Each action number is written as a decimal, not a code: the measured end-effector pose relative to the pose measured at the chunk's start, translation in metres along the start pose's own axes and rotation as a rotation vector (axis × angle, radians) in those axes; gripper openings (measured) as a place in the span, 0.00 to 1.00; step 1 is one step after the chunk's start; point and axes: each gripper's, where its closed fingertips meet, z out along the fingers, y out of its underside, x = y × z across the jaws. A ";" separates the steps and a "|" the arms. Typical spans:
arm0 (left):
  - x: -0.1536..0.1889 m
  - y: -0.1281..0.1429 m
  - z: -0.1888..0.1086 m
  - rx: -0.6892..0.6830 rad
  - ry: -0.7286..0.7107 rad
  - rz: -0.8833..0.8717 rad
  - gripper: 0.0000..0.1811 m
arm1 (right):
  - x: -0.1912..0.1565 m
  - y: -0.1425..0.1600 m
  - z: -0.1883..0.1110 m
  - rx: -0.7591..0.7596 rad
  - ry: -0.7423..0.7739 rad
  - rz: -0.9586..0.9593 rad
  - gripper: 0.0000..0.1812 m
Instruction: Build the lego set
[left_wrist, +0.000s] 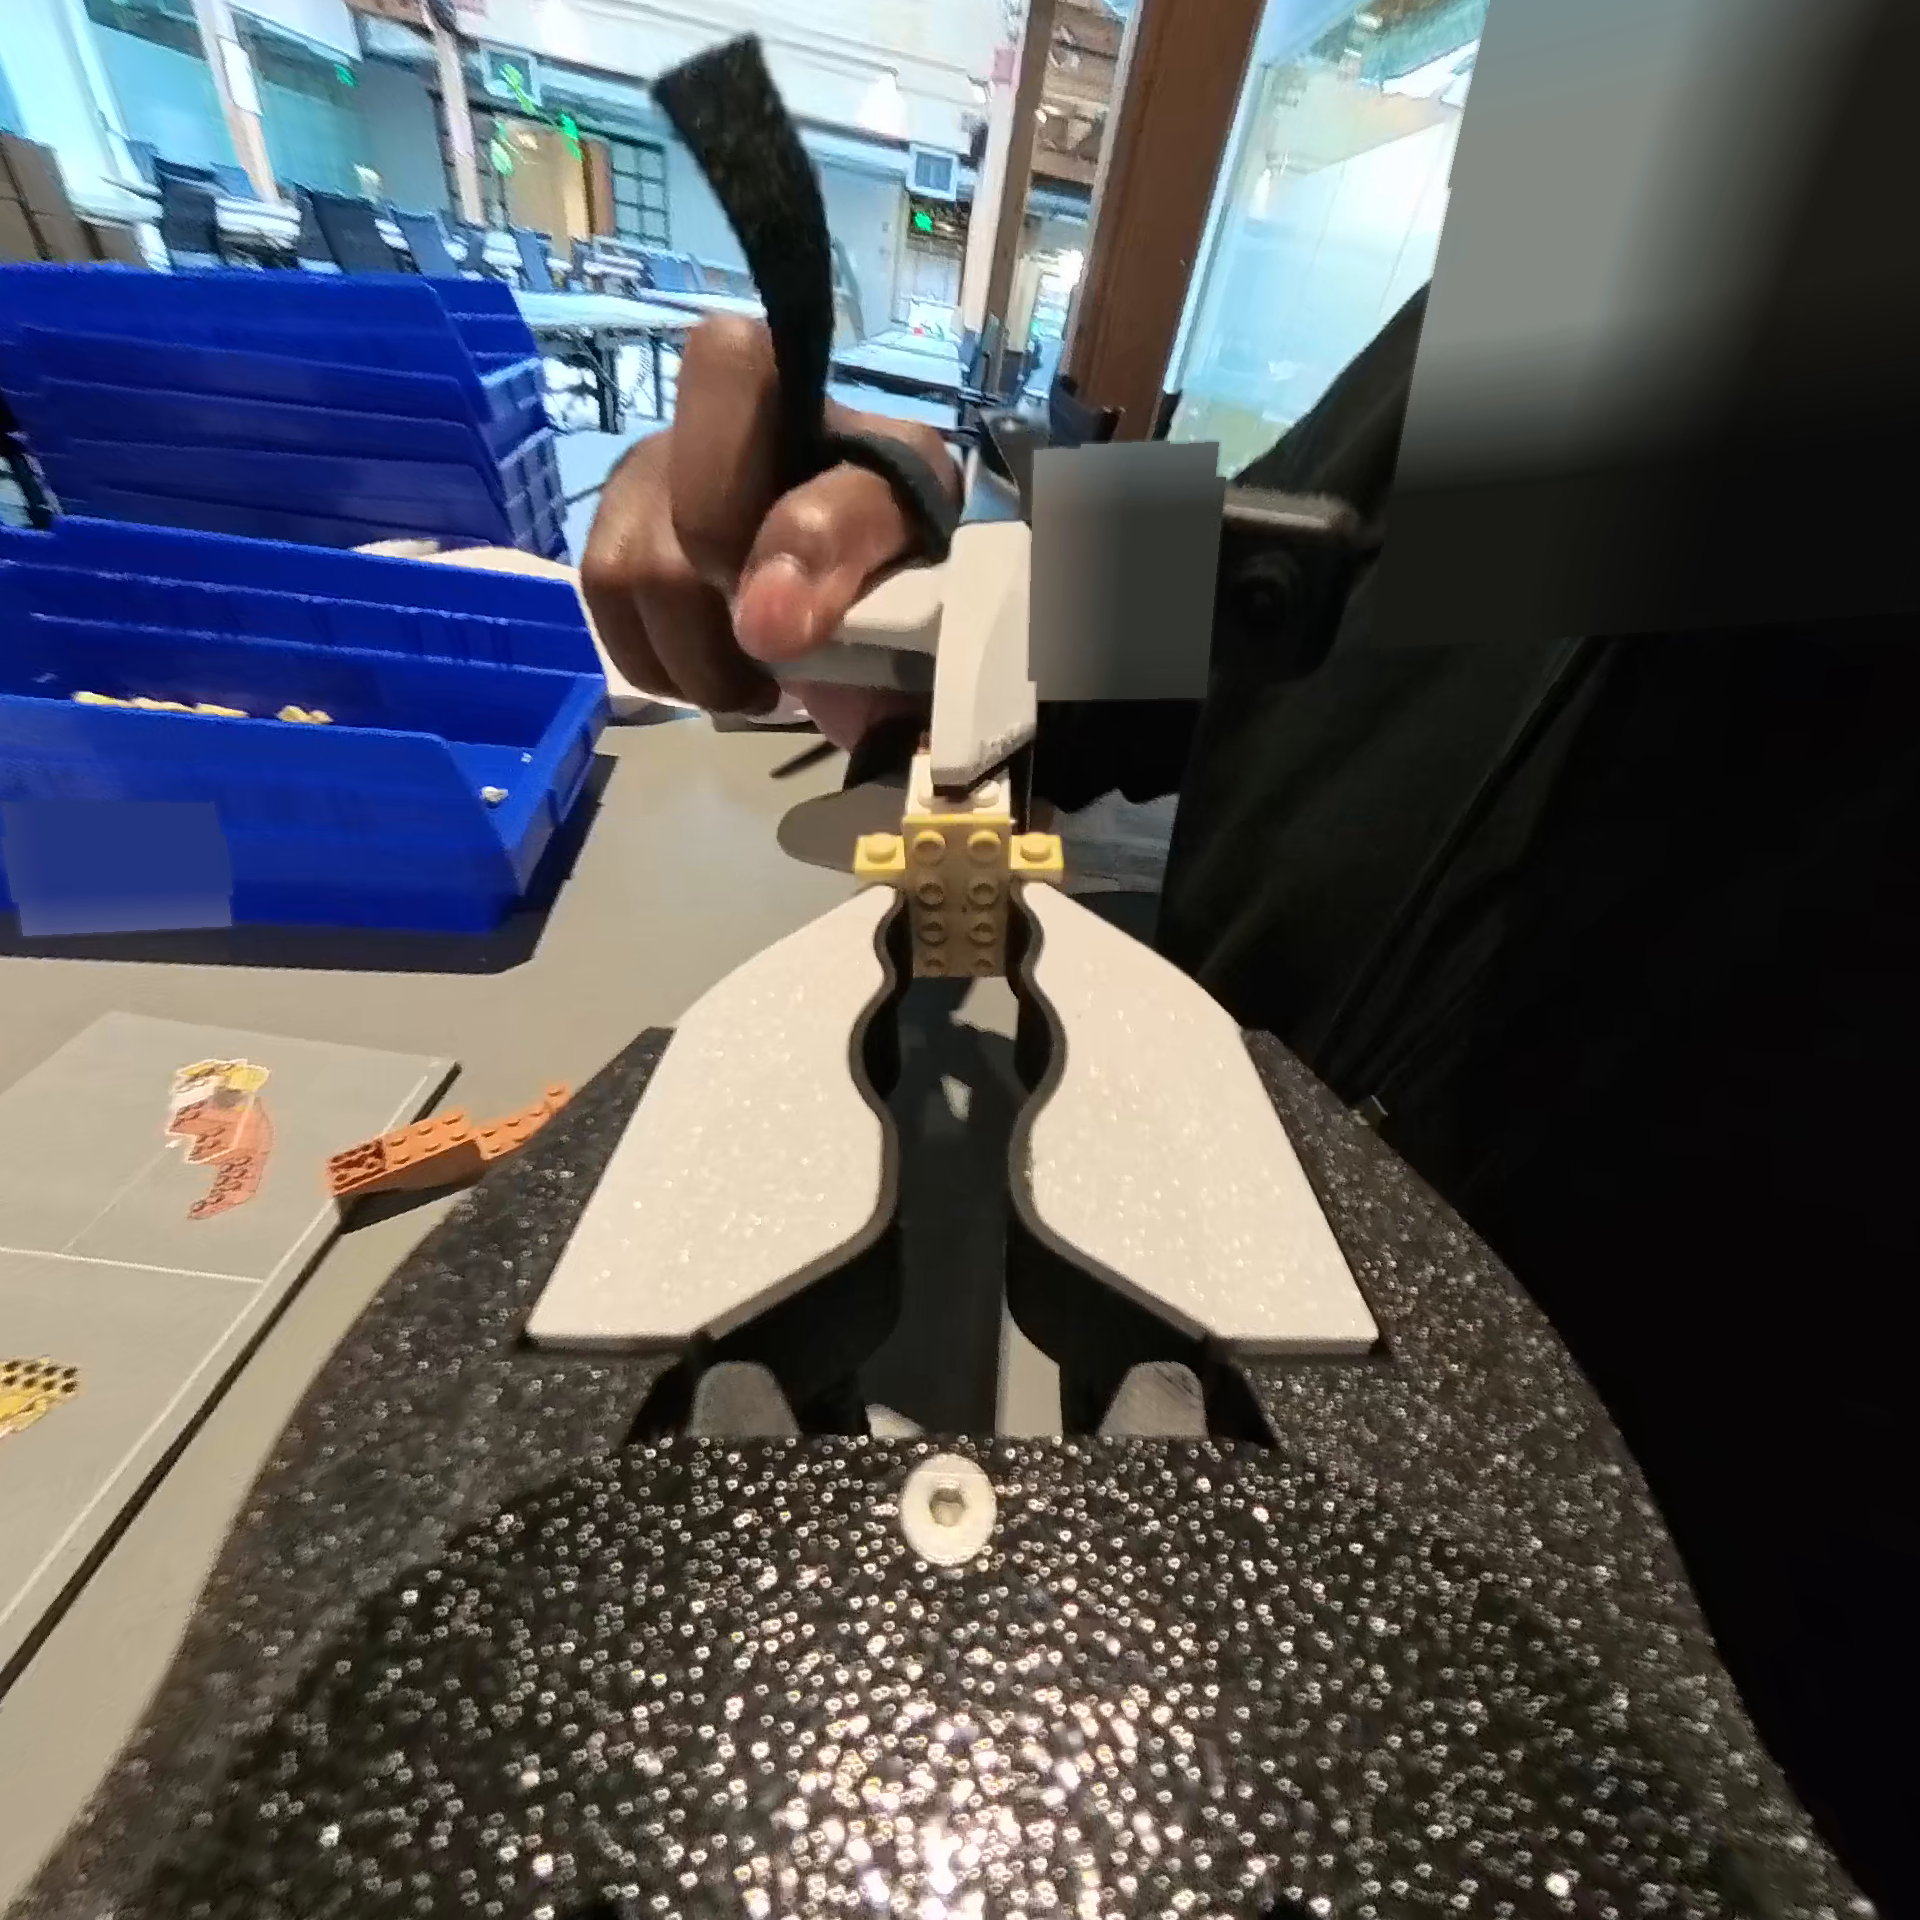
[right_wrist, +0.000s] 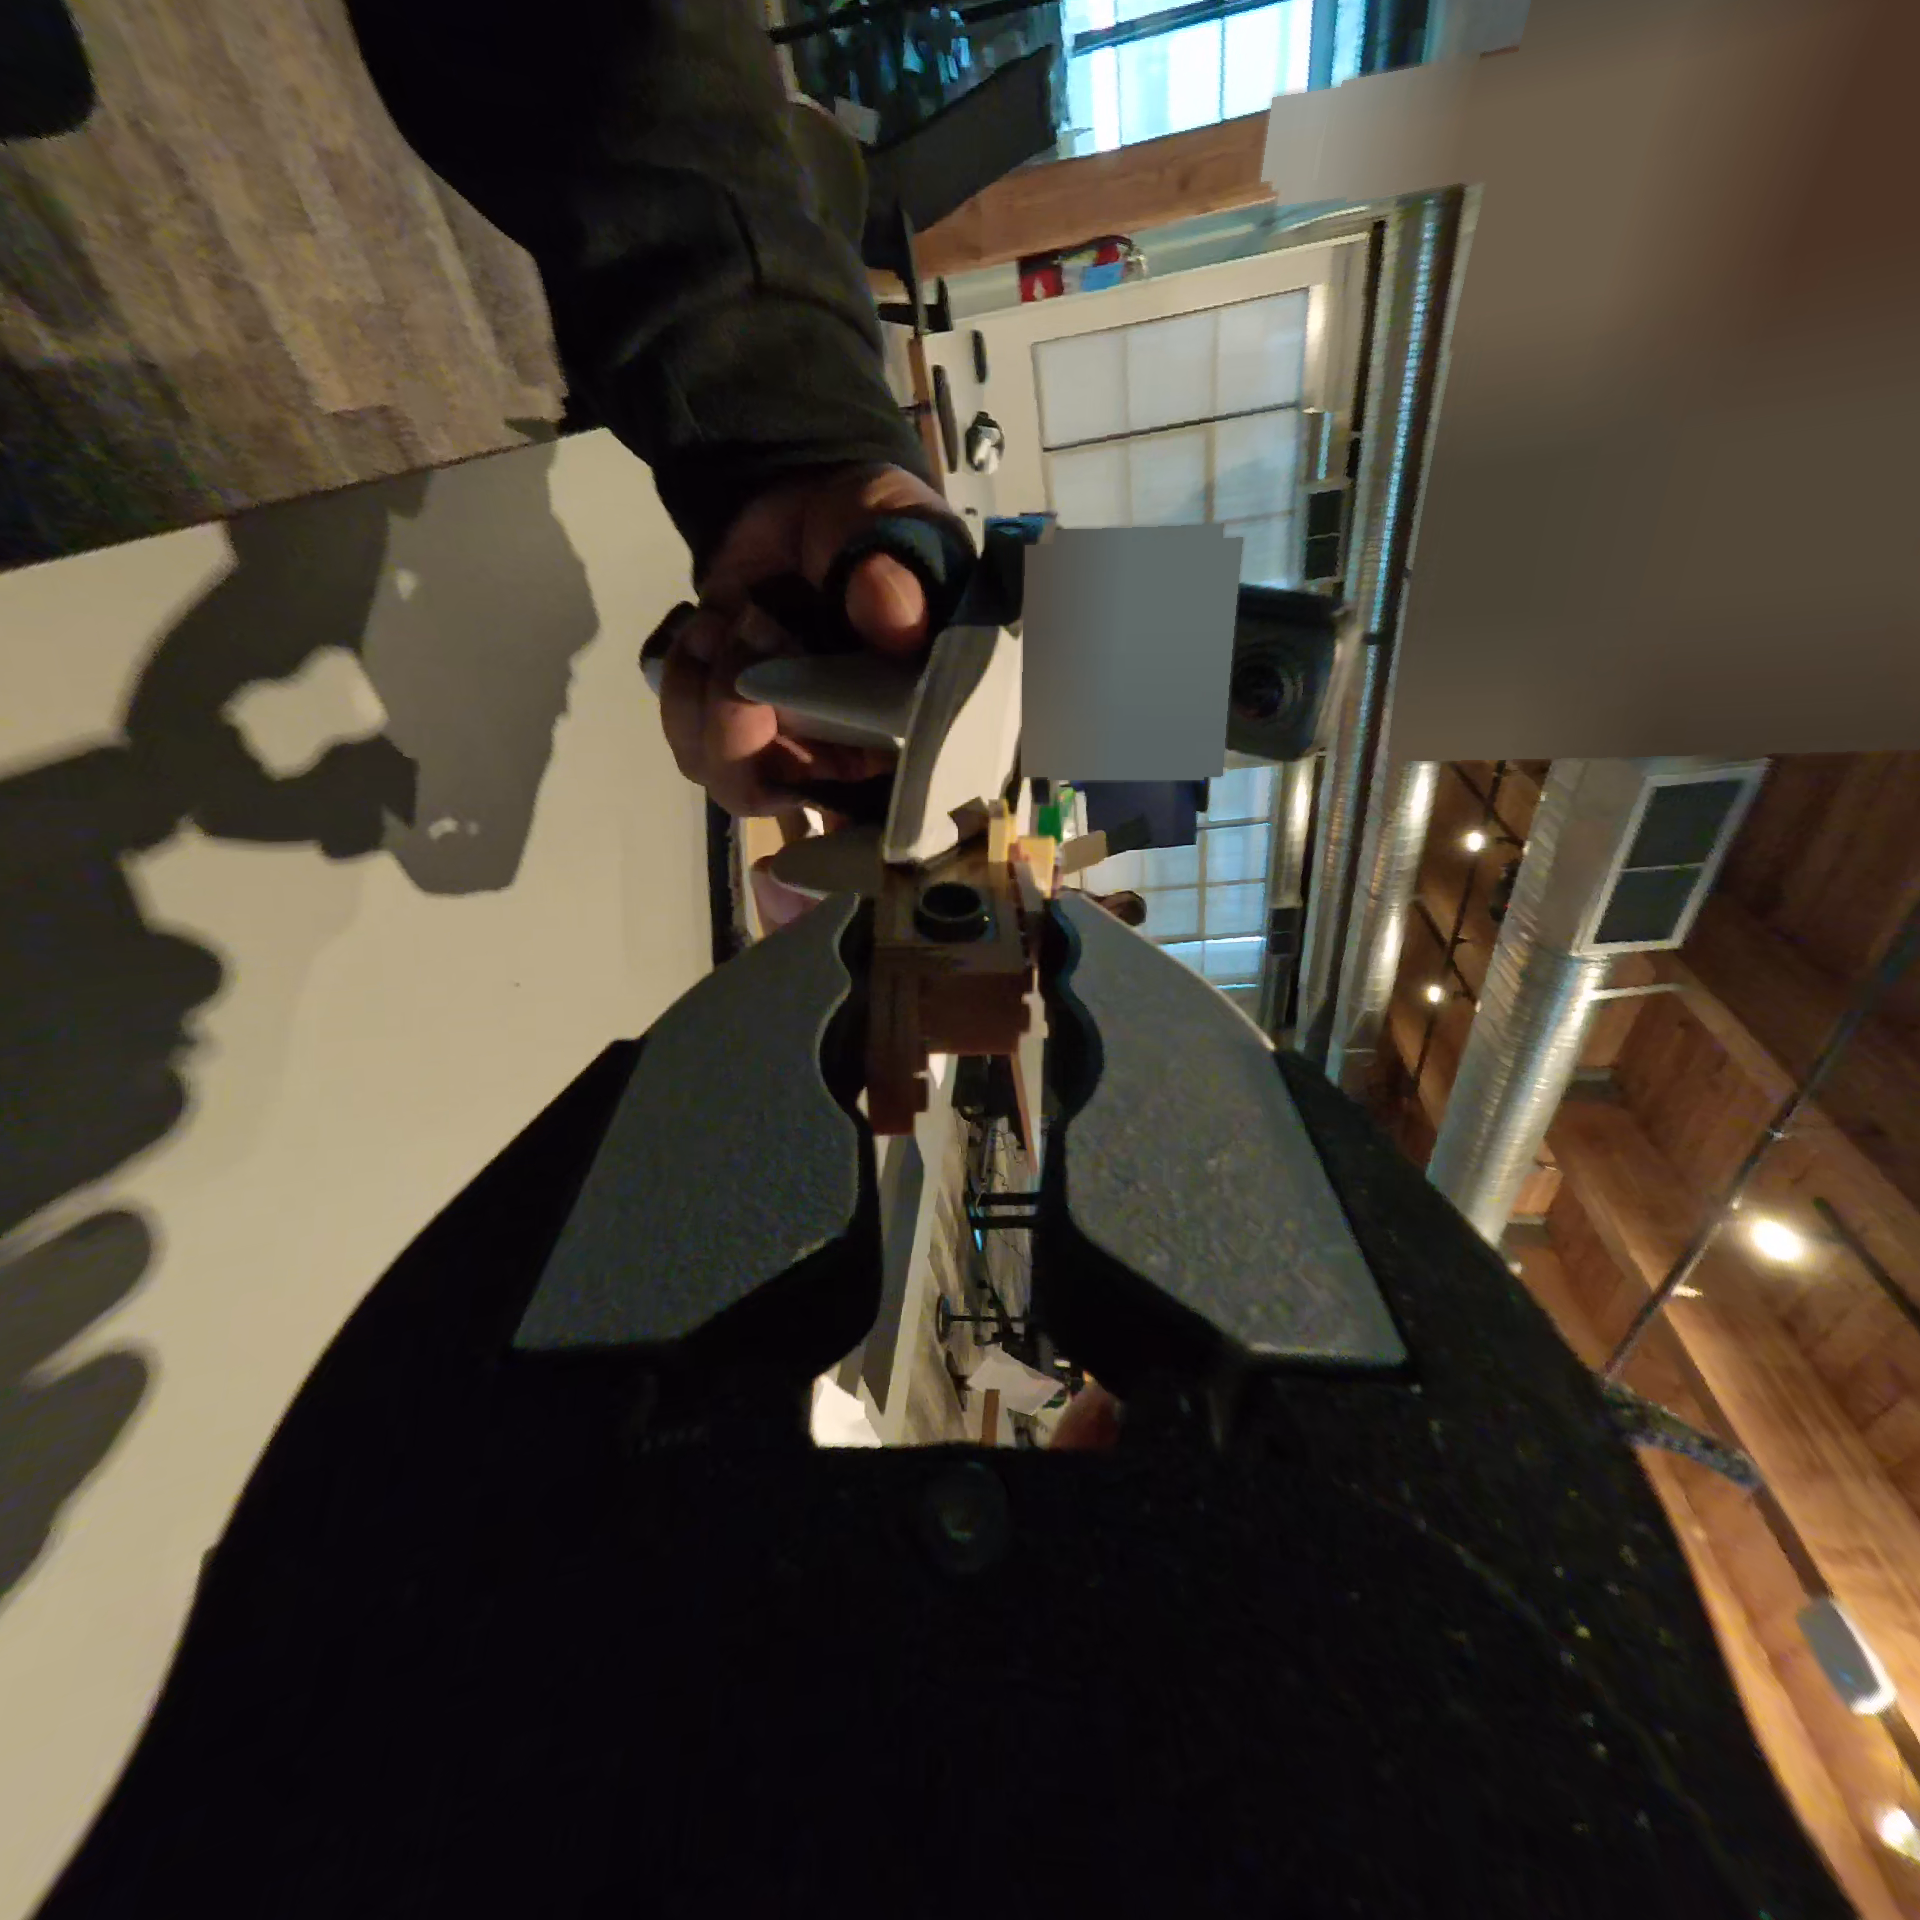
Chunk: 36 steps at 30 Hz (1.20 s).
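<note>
In the middle of the left wrist view, the left tongs (left_wrist: 956, 940) pinch a small tan and yellow lego build with round studs (left_wrist: 957, 883) at their very tips, held up above the grey desk (left_wrist: 665, 831). The white tips of the right tongs (left_wrist: 971, 753) touch the top of this build, and a hand with a black strap (left_wrist: 727, 561) holds them. Stacked blue plastic bins (left_wrist: 281, 582) sit at the upper left. A flat grey instruction sheet (left_wrist: 187, 1226) lies at the lower left, and an orange-brown lego piece (left_wrist: 447, 1138) rests just beside it. In the middle of the right wrist view, the right tongs (right_wrist: 956, 956) pinch a brown lego build with a black round part (right_wrist: 951, 966).
</note>
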 end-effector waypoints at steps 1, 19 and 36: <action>0.000 0.000 0.001 -0.004 0.004 0.000 0.09 | 0.000 0.000 -0.001 0.000 -0.008 -0.006 0.16; -0.011 0.008 0.004 0.002 -0.039 -0.032 0.09 | -0.005 0.020 -0.005 -0.109 0.014 0.073 0.26; -0.024 0.039 -0.017 -0.250 -0.453 0.858 0.09 | -0.036 0.017 -0.002 -0.122 -0.539 1.522 0.35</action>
